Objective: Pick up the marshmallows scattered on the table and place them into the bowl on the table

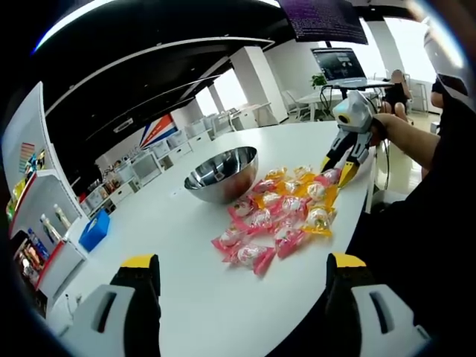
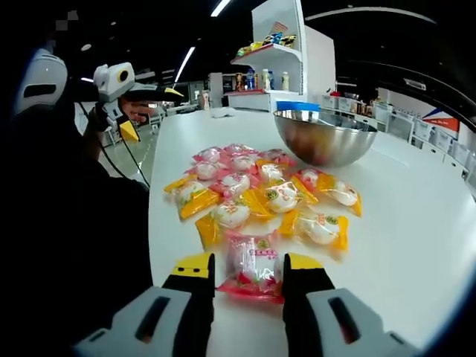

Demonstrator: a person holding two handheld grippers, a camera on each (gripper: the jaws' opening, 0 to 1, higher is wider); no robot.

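- While the left gripper (image 1: 242, 279) hangs over bare white surface (image 1: 193, 297) with its jaws wide and nothing between them, the wrapped marshmallows (image 1: 279, 216) lie ahead of it in a loose heap, just beside the steel bowl (image 1: 222, 172).
- From the right gripper view, the pile spreads across the middle of the surface (image 2: 416, 245), pink and yellow packets touching and overlapping, with the bowl (image 2: 323, 137) beyond them to the right.
- The right gripper (image 2: 242, 271) has its jaws narrowed around a pink marshmallow packet (image 2: 253, 269) at the near edge of the pile; whether they press it yet I cannot tell.
- The packets look light, soft and crinkly, probably slippery; a grip across the plump middle should hold better than the flat sealed ends.
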